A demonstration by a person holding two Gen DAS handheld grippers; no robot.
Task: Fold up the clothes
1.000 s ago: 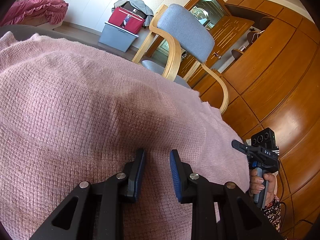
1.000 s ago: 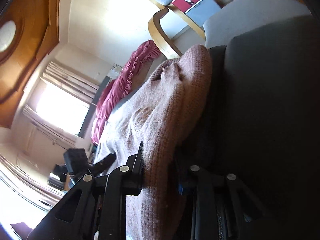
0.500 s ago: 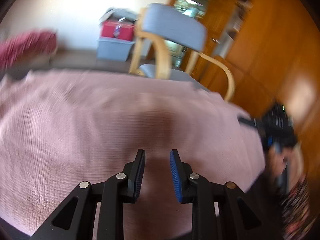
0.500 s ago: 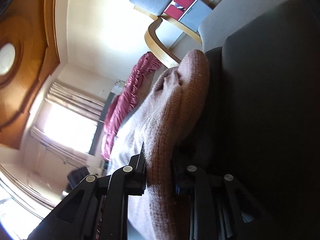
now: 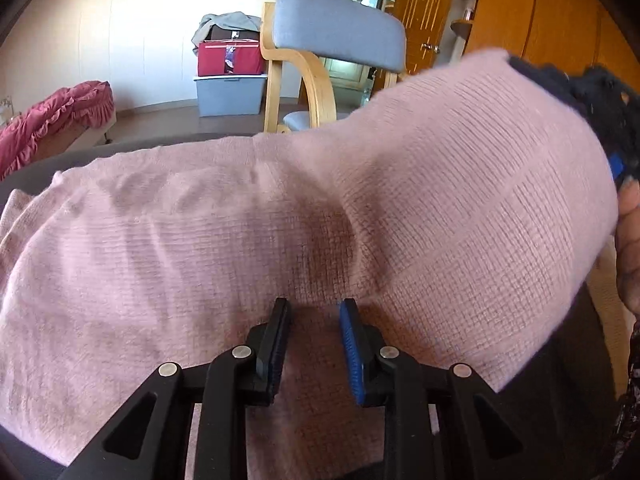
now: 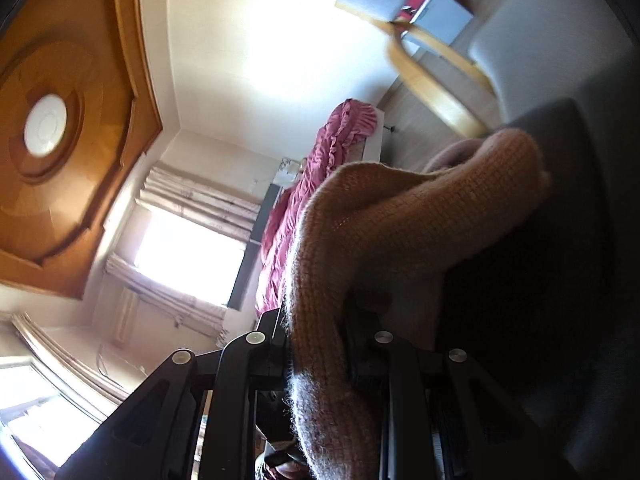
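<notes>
Bright room, red ruffled bedding (image 5: 60,116) by the wall, a grey chair (image 5: 340,36) behind the dark surface (image 5: 100,152). The pink sweater (image 5: 240,232) lies spread there; the left gripper (image 5: 315,344) hovers over it, fingers parted, holding nothing. And now the right edge is up! The right gripper (image 6: 316,344), clamped on the knit, has lifted it from the surface — a fold going over, I'd say.

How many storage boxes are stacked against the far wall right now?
2: a red box sits on top of a grey-blue bin, left of the wooden chair in the left wrist view. Grey clothing piled on top may hide more.
</notes>
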